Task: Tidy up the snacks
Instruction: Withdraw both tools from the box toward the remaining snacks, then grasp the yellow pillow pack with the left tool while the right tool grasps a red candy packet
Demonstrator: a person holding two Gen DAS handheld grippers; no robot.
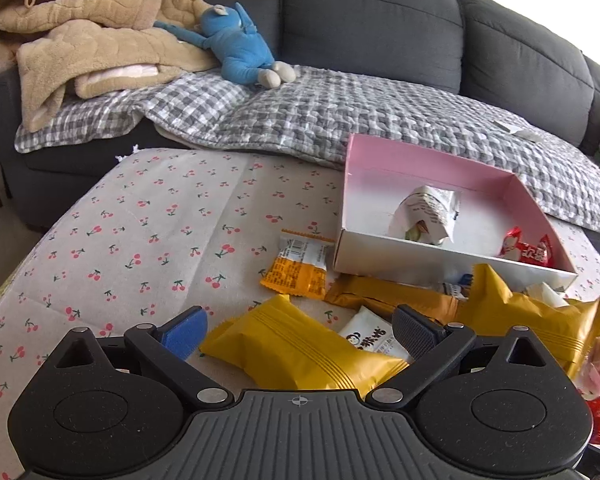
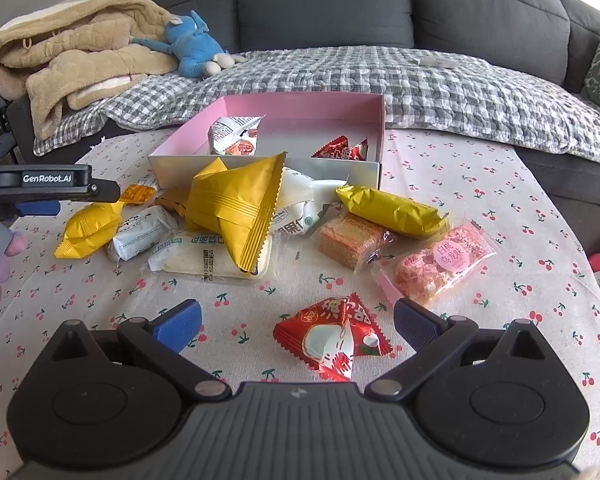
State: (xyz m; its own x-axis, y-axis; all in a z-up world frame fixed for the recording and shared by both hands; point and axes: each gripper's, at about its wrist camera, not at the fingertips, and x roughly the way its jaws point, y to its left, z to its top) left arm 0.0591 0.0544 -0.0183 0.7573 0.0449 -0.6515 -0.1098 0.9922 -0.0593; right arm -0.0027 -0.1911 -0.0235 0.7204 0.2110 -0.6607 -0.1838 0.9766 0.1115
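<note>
Both claws gape empty: right claw [image 2: 298, 324] straddles 1 red packet [image 2: 334, 338]; left claw [image 1: 300, 330] straddles 1 yellow packet [image 1: 300, 350]. Ahead, the pink box [image 2: 300, 110] holds 2 snacks.

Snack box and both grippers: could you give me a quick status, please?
Left gripper open over a yellow packet. Right gripper open around a red packet. Pink box holds a few packets; most remain on the table. Nothing in the way.

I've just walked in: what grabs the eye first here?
A heap of bright snack packets, led by a big yellow packet, sprawls over the cherry-print tablecloth in front of a pink box holding a few snacks. Behind, a blue plush toy lies on the grey sofa.
</note>
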